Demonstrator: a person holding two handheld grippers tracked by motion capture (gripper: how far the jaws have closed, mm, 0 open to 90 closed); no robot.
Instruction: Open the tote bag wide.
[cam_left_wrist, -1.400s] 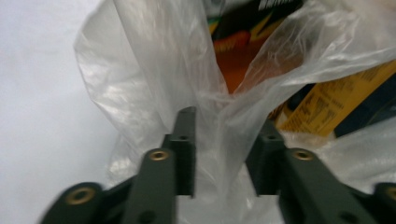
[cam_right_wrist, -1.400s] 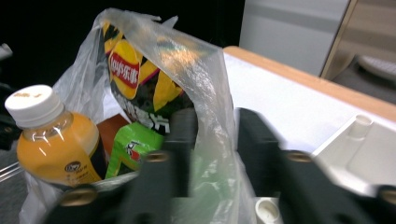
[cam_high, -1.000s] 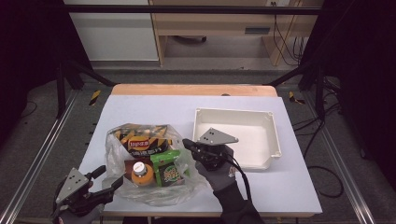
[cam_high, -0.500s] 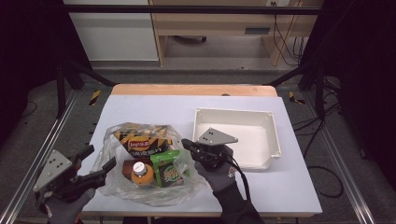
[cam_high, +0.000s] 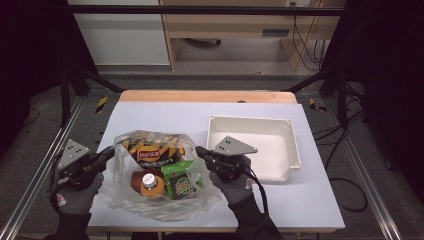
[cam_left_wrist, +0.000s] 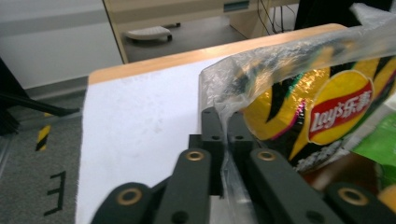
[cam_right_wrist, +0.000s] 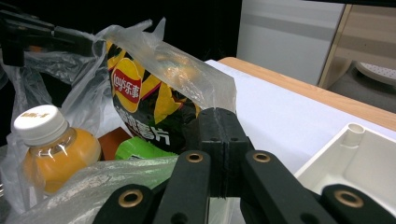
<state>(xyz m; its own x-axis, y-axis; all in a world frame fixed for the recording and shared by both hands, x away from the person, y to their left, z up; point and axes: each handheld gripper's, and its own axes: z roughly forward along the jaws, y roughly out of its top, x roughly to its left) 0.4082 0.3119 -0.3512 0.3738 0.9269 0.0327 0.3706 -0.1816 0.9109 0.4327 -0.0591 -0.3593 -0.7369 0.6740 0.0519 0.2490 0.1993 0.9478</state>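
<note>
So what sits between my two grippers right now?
In the high view, the clear plastic bag of snacks spans between left gripper and right gripper.

A white tray (cam_high: 252, 145) sits on the white surface (cam_high: 170, 117) at about three o'clock — a wooden strip (cam_high: 207, 96) edges the twelve o'clock side, grey floor (cam_high: 225, 80) beyond.
</note>
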